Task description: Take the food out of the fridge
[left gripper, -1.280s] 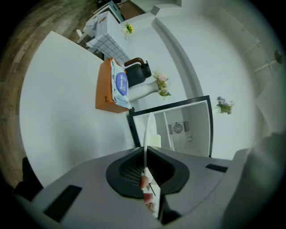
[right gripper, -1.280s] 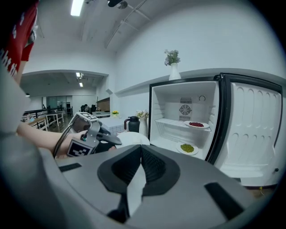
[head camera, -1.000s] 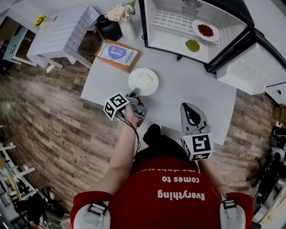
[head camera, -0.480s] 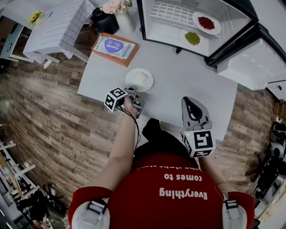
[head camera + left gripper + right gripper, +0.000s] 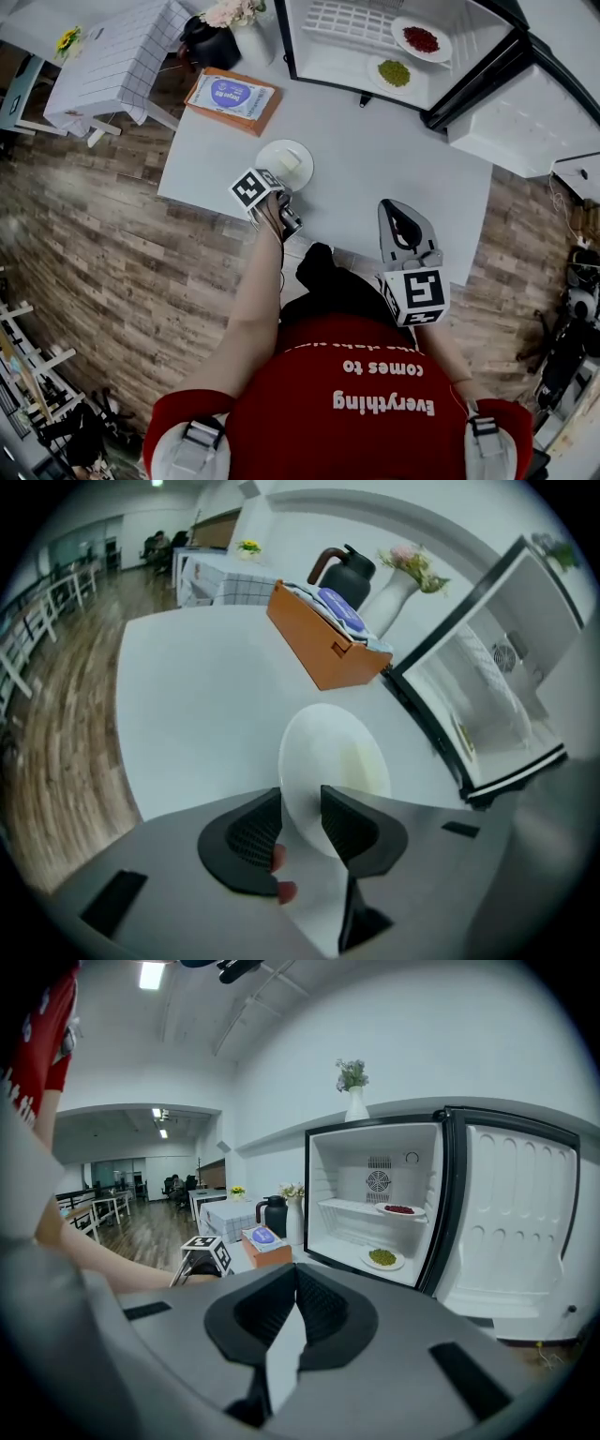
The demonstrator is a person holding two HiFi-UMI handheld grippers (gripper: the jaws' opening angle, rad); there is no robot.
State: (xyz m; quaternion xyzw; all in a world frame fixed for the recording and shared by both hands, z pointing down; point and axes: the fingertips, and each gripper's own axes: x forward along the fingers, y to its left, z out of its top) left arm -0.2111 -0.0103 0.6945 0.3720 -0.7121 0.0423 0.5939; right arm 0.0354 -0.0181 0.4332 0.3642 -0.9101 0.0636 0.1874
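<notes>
Food taken from the fridge, a pale block (image 5: 290,161) on a white plate (image 5: 337,757), rests on the table (image 5: 375,159) directly ahead of the left gripper (image 5: 300,810). That gripper's jaws have just been opening and stand wide, with the plate's near rim between them and the pads apparently clear of it. The step in hand looks like the release. To do it well, the person should draw the gripper straight back along the line of its jaws and slightly up, keeping them wide until the rim is out, so that neither pad catches the plate and drags or tips it. An orange box (image 5: 323,639) lies beyond the plate and the open fridge (image 5: 337,67) stands ahead and to the gripper's right, so a backward retreat should meet nothing. The right gripper (image 5: 295,1302) hovers with its jaws pressed together on nothing, pointing at the fridge. Ahead of it inside are a plate of green food (image 5: 382,1257) on the fridge floor and a plate of red food (image 5: 399,1209) on the shelf above. It would have to open before reaching in, and should take each plate level by its near rim.
</notes>
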